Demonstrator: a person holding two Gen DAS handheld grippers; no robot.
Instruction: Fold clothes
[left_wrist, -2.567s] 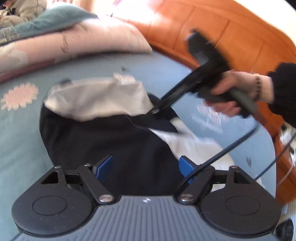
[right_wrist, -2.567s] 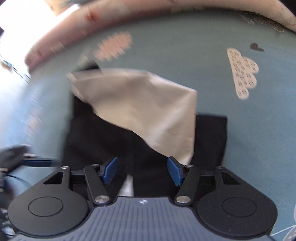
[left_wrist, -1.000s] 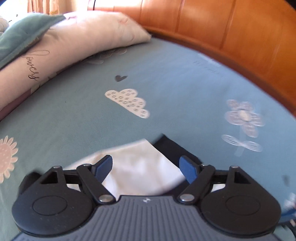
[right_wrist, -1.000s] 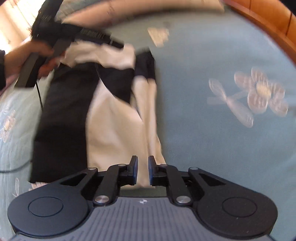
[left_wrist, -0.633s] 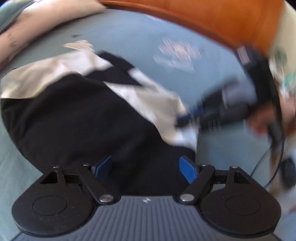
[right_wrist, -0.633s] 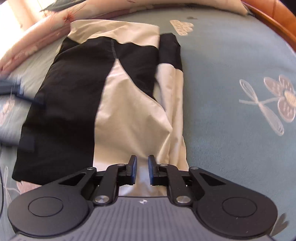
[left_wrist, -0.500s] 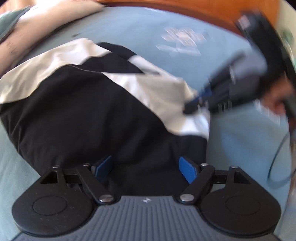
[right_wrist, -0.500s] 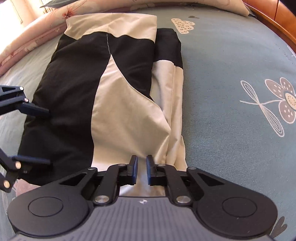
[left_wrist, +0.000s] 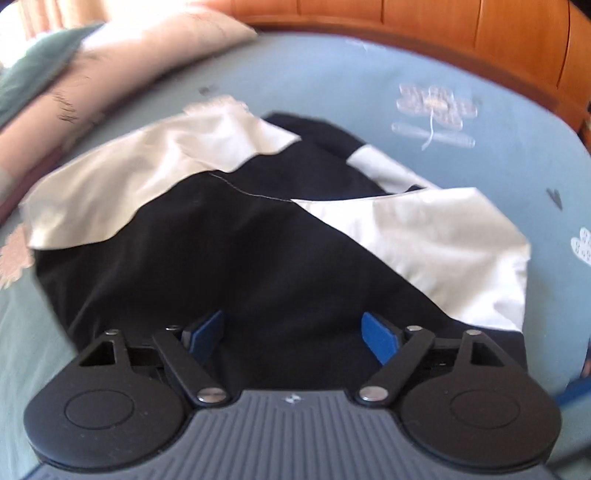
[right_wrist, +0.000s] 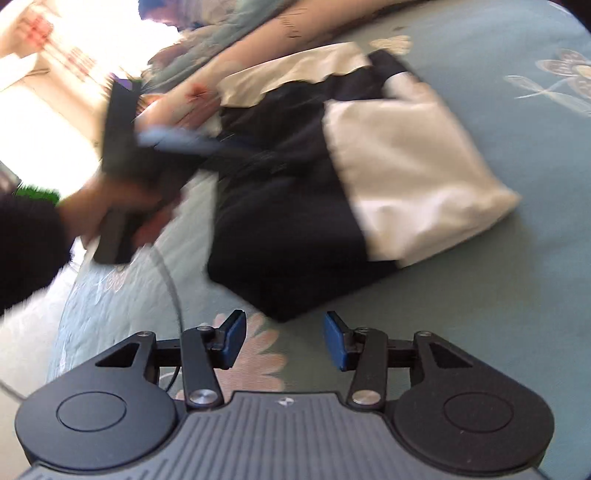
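The garment (left_wrist: 229, 258) is black with cream-white panels. Around the garment, the bedsheet (left_wrist: 332, 85) is teal-blue, printed with pale flowers, a white cloud and a small dark heart. Beyond the garment, the quilt (left_wrist: 110, 70) is pink-beige with dark script, and the bed frame (left_wrist: 480, 33) is orange wood. Both grippers' pads (right_wrist: 232, 332) are blue.

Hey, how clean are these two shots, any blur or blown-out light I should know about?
Left wrist view: mildly soft, the garment readable, pillow smeared, fisheye bending the headboard. Right wrist view: heavy motion blur on the left gripper and hand, window corner blown out white.
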